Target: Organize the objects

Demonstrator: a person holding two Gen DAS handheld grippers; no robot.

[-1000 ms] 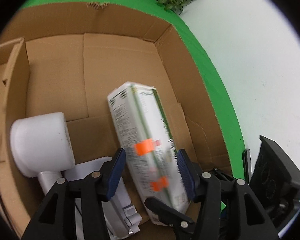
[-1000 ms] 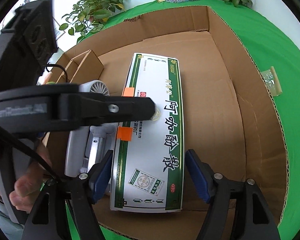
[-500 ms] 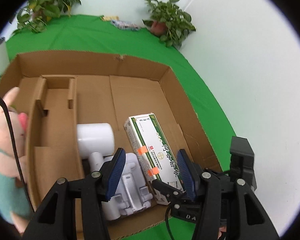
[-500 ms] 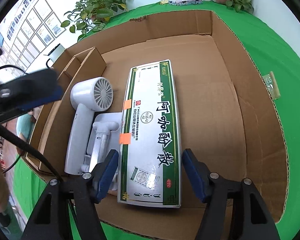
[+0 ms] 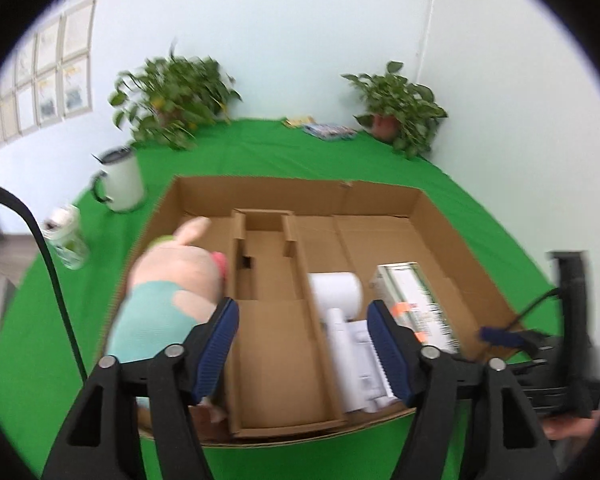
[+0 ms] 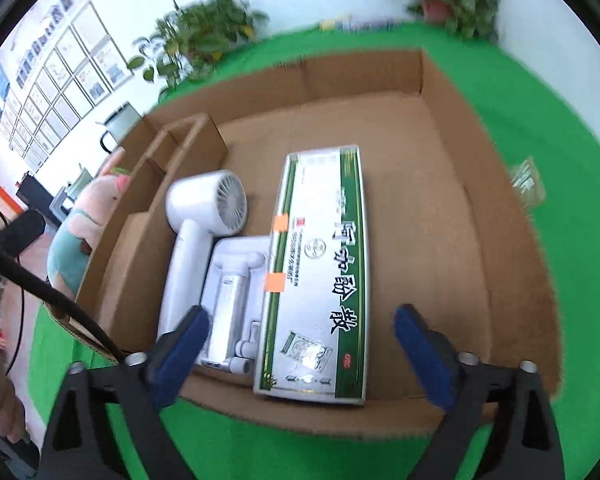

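A green cloth covers the table, potted plants along the far wall. The cardboard box (image 6: pixel 440 80) holds my work: the green-and-white medicine carton (image 6: pixel 320 264) lies flat in its big right compartment, the white hair dryer (image 6: pixel 204 216) just left of it. My right gripper (image 6: pixel 300 352) hangs open and empty at the near rim, my left gripper (image 5: pixel 302 344) likewise open. The plush pig (image 5: pixel 168 292) stands at the box's left edge, probably next.

Matt corrugated cardboard box (image 6: pixel 440 128); glossy printed carton (image 6: pixel 324 272); smooth plastic dryer (image 6: pixel 204 216).
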